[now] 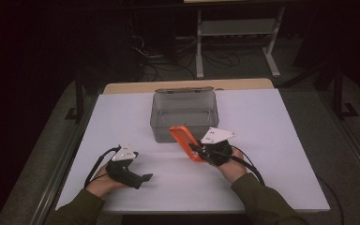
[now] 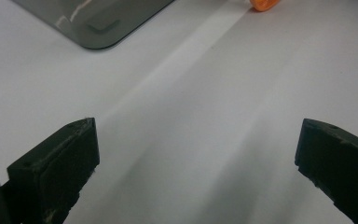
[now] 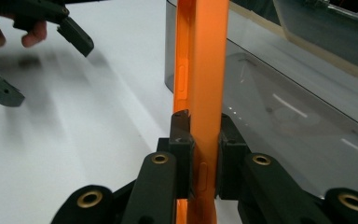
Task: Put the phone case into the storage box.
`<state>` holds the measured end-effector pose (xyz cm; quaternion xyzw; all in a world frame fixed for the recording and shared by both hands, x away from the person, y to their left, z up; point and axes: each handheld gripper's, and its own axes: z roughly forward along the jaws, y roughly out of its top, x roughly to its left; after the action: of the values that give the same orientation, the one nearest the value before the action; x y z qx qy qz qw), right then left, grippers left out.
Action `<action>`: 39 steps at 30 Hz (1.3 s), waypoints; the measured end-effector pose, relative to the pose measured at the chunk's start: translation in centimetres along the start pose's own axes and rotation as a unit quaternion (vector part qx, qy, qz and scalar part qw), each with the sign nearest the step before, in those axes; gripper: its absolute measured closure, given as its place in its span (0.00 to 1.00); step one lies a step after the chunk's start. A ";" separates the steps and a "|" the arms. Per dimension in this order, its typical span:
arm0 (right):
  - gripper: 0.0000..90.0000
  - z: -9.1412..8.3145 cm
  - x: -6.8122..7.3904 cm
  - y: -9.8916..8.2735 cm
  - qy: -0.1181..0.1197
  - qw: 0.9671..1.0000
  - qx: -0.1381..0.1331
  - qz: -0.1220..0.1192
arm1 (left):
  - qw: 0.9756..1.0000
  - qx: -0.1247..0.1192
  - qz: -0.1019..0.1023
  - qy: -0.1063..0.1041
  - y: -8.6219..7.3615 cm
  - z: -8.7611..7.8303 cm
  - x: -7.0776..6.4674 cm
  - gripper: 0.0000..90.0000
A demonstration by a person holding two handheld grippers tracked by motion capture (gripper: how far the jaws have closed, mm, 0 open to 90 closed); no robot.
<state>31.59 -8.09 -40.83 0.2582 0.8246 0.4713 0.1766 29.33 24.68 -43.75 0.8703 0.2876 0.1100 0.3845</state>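
Note:
An orange phone case (image 1: 184, 141) is tilted above the white tabletop, just in front of a clear grey plastic box (image 1: 183, 114). My right gripper (image 1: 195, 149) is shut on the case's lower part. In the right gripper view the pads press both faces of the orange case (image 3: 205, 70), which stands on edge beside the box (image 3: 284, 102). My left gripper (image 1: 140, 167) rests low at the table's front left, open with nothing between its fingers. Its jaws stand wide apart in the left gripper view (image 2: 198, 135), with a box corner (image 2: 98, 23) and the case's end (image 2: 263, 4) far ahead.
The white table (image 1: 262, 140) ends in a wooden strip (image 1: 243, 85) behind the box. Beyond it on the dark floor stand a white metal rack (image 1: 236, 28) and loose cables (image 1: 168, 65). My left gripper (image 3: 39, 65) also appears far off in the right gripper view.

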 end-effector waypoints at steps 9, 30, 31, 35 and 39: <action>0.88 -0.5 -0.8 0.0 0.022 0.999 -0.009 0.035 | 1.000 0.000 0.001 0.000 0.0 0.0 0.0 0.00; 0.88 -1.8 -2.0 0.4 0.027 0.999 0.000 0.038 | 1.000 0.000 0.004 0.001 0.1 -0.2 -0.1 0.00; 0.88 -1.8 -2.0 0.5 0.026 0.999 0.001 0.039 | 1.000 0.001 0.005 0.001 0.1 -0.2 -0.1 0.00; 0.88 -2.1 -2.1 0.5 0.027 0.999 0.003 0.038 | 1.000 0.001 0.005 0.001 0.1 -0.2 -0.1 0.00; 0.88 -2.2 -2.2 0.6 0.030 0.999 0.003 0.039 | 1.000 0.001 0.006 0.002 0.1 -0.2 -0.1 0.00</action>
<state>32.32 -10.67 -39.07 0.2764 0.8205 0.4825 0.1323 29.21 24.66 -43.52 0.8719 0.2834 0.1141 0.3827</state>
